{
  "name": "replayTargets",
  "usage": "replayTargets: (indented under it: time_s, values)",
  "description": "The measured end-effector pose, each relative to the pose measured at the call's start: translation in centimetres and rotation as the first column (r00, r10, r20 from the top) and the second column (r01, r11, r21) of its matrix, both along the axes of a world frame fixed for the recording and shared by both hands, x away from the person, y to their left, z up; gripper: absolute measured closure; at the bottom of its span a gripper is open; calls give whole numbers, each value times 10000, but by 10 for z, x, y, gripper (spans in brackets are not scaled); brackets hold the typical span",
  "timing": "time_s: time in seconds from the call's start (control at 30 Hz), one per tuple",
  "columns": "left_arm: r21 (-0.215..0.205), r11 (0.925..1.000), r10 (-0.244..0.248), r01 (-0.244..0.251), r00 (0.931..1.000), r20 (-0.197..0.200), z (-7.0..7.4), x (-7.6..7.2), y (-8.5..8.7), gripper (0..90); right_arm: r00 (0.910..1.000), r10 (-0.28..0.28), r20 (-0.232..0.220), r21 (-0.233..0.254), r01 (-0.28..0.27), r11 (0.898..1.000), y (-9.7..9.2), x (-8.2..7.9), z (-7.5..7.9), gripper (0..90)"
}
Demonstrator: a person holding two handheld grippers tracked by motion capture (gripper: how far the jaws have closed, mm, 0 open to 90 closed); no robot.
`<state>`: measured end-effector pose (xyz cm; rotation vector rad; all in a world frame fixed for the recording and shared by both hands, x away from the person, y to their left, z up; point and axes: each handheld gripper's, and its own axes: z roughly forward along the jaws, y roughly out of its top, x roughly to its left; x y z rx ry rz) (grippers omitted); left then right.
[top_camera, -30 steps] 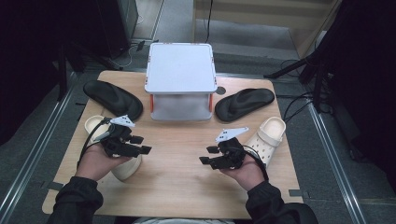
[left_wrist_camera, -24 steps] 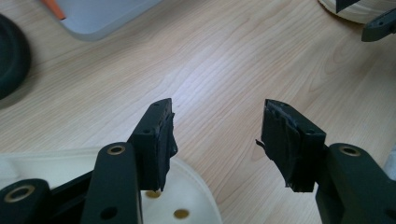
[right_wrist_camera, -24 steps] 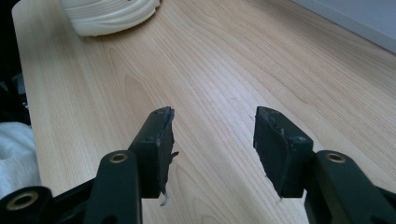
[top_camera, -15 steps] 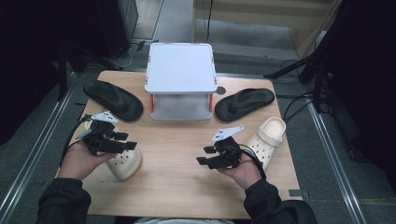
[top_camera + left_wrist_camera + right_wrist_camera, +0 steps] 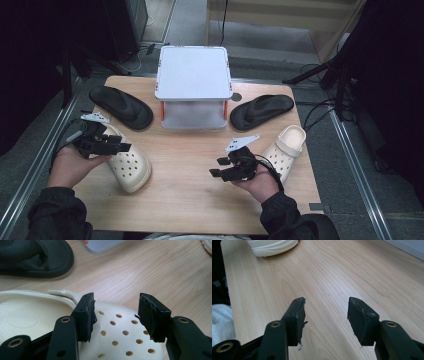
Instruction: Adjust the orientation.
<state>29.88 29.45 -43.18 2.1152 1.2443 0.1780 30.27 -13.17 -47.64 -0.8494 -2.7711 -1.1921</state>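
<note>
Left gripper (image 5: pixel 120 147) jaws wide, just closing a little, over cream clog (image 5: pixel 117 337), right gripper (image 5: pixel 216 167) wide above light wooden table (image 5: pixel 195 170), dark floor around, maybe carpet.

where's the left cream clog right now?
In the high view the left cream clog lies at the table's left, toe toward the middle, just in front of the left black sandal, under the left gripper.

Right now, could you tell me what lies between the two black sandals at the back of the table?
In the high view, the small white two-tier rack stands between the left black sandal and the right black sandal, apart from both.
</note>
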Motion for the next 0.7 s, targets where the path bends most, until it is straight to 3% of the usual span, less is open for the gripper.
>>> replayTargets:
  time_s: [0.1, 0.23, 0.3, 0.47, 0.7]
  values:
    - [77, 9996, 268, -270, 9993, 262, 7, -2, 6, 463, 10000, 26, -17, -87, -26, 10000, 1, 0, -1, 486]
    - [-53, 9991, 429, -428, 9987, 277, 9, -3, 14, 458, 10000, 12, -2, -113, -12, 9999, 1, 0, -1, 486]
    - [88, 9985, 542, -544, 9983, 204, 6, -2, 17, 458, 10000, -3, -8, -135, 3, 9999, 1, 0, -1, 486]
    - [110, 9957, 919, -917, 9956, -177, -14, 4, 28, 462, 10000, 1, 20, -182, 0, 9998, 1, 0, -1, 486]
    - [32, 9985, 539, -538, 9966, -616, -32, 9, 23, 474, 10000, -2, 40, -255, 3, 9997, 1, 0, -2, 486]
